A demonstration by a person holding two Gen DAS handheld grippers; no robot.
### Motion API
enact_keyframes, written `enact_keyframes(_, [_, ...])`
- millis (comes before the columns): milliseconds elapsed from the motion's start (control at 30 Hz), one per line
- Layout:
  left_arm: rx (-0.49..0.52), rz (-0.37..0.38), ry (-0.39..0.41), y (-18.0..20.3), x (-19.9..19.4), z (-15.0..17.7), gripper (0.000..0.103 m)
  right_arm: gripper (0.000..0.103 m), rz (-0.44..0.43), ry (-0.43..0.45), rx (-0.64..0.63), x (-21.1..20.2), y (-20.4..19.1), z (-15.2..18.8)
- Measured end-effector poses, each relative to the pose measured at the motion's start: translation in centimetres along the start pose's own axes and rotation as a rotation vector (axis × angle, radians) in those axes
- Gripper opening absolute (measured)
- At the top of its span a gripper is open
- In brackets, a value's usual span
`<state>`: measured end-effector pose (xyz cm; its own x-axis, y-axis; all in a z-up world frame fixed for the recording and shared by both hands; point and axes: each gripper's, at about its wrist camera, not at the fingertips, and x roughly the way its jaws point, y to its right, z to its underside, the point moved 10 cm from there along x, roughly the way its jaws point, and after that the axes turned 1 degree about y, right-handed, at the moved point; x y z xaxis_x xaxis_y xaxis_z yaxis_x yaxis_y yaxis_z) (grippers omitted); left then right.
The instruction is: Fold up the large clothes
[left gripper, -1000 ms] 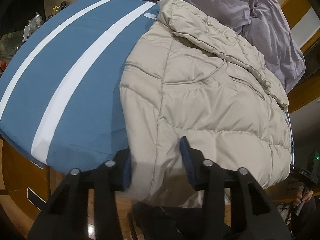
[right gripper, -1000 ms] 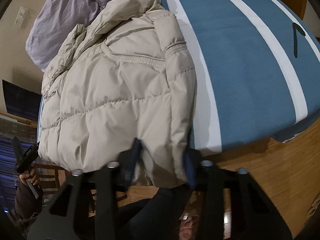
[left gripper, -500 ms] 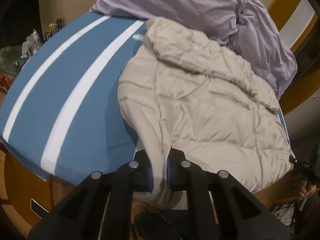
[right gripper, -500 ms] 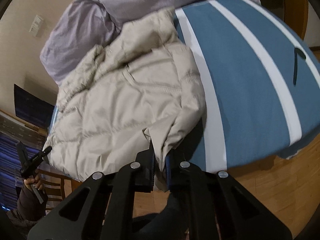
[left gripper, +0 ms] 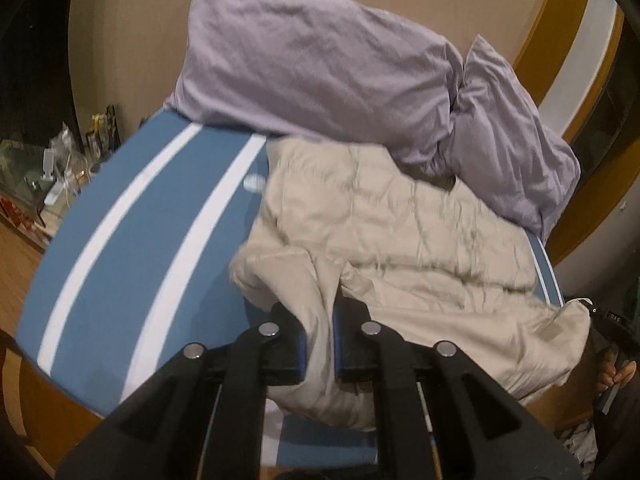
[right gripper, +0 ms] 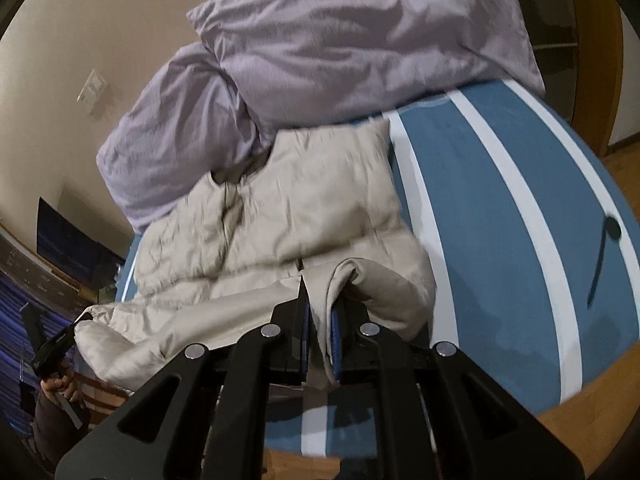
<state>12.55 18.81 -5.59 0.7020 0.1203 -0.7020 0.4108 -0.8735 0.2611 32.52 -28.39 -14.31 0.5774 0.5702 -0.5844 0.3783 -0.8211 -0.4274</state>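
Note:
A beige quilted puffer jacket (left gripper: 400,232) lies on a blue bed with white stripes (left gripper: 132,232). My left gripper (left gripper: 320,336) is shut on the jacket's bottom hem and holds it lifted above the bed's near edge. In the right wrist view the jacket (right gripper: 288,200) lies left of centre on the bed (right gripper: 500,240). My right gripper (right gripper: 320,340) is shut on the hem's other corner, also lifted. The hem hangs stretched between the two grippers, with the smooth lining showing.
Two lilac pillows (left gripper: 320,64) are piled at the bed's head against the wall, touching the jacket's collar. A dark thin object (right gripper: 604,252) lies on the bed at the right. A shelf with clutter (left gripper: 60,176) stands at the far left. Wooden floor surrounds the bed.
Both grippers closed on the jacket's hem at the bed's near edge, then lifted it up and forward toward the pillows, so the lower part now folds over the body.

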Motion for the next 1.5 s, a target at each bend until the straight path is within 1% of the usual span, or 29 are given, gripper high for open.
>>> enact_keyframes(133, [0.007, -0.014, 0.028, 0.5, 0.8, -3.2, 0.01, 0.009, -0.003, 0.032, -0.023, 1.3, -1.1, -4.0])
enact_keyframes(233, [0.015, -0.037, 0.041, 0.9, 1.9, -5.4, 0.01, 0.009, -0.004, 0.038, -0.036, 2.6, -1.5, -6.3])
enact_keyframes(333, [0.012, -0.064, 0.051, 1.2, 3.1, -7.5, 0.01, 0.009, -0.004, 0.024, -0.05, 4.6, -1.8, -8.5])
enact_keyframes(633, [-0.051, -0.151, 0.06, 1.3, 6.7, -12.4, 0.01, 0.009, 0.001, -0.032, -0.084, 10.1, -2.4, -14.9])
enact_keyframes(767, [-0.074, -0.17, 0.044, 1.2, 8.7, -14.4, 0.01, 0.009, 0.034, -0.038, -0.072, 12.4, -2.3, -16.4])
enact_keyframes(867, [-0.047, -0.188, 0.029, 1.3, 10.8, -16.0, 0.01, 0.009, 0.065, -0.021, -0.053, 13.8, -2.0, -17.4])
enact_keyframes(1033, [-0.009, -0.19, -0.012, 1.4, 15.3, -18.2, 0.011, 0.009, 0.138, 0.014, 0.062, 16.0, -0.1, -18.8])
enact_keyframes(1167, [0.02, -0.222, -0.047, 1.0, 18.8, -18.4, 0.014, 0.009, 0.192, -0.005, 0.142, 18.3, 1.7, -18.7])
enact_keyframes(1267, [0.025, -0.244, -0.085, 0.4, 21.0, -17.8, 0.016, 0.01, 0.227, -0.051, 0.195, 20.3, 2.9, -18.0])
enact_keyframes(1300, [0.02, -0.249, -0.099, 0.1, 21.8, -17.6, 0.017, 0.011, 0.228, -0.064, 0.222, 20.8, 3.3, -17.8])
enact_keyframes(1333, [0.011, -0.249, -0.108, -0.3, 22.3, -17.5, 0.018, 0.014, 0.218, -0.069, 0.248, 21.0, 3.5, -17.8])
enact_keyframes(1433, [-0.018, -0.225, -0.126, -0.8, 23.1, -17.4, 0.024, 0.028, 0.19, -0.078, 0.295, 20.8, 3.6, -18.1])
enact_keyframes(1467, [-0.014, -0.217, -0.13, -0.9, 23.2, -17.5, 0.025, 0.038, 0.18, -0.073, 0.304, 20.4, 3.6, -18.3])
enact_keyframes(1500, [-0.001, -0.212, -0.131, -0.8, 23.3, -17.8, 0.027, 0.052, 0.182, -0.053, 0.305, 19.8, 3.5, -18.9])
